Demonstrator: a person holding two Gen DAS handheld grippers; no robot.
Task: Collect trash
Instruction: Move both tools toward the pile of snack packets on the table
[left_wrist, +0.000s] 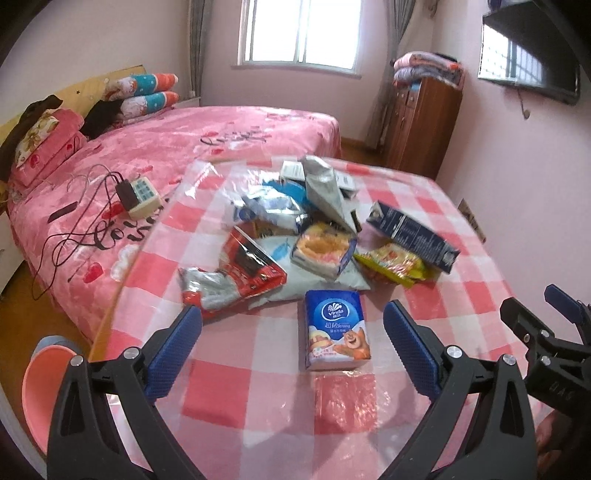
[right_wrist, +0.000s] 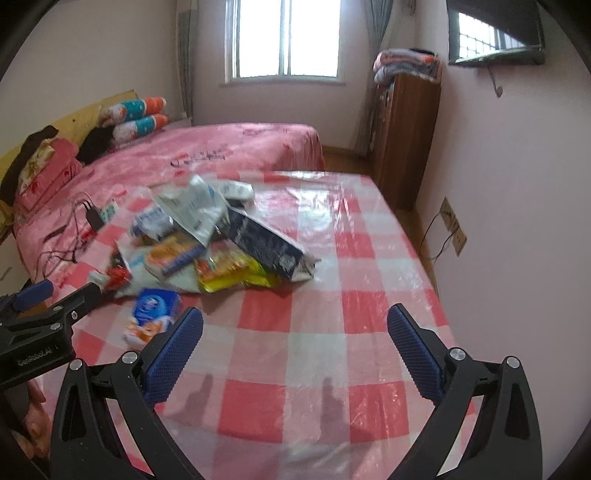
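— What sits on the checked bench?
— One heap of wrappers: one dark carton, one red bag, one yellow packet, and one tissue pack lying nearest.
— And the two tongs?
— Left tongs and right tongs both gape wide, holding nothing.

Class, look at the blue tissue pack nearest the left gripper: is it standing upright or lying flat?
Lying flat: the blue tissue pack rests printed face up on the checked tablecloth, apart from the pile.
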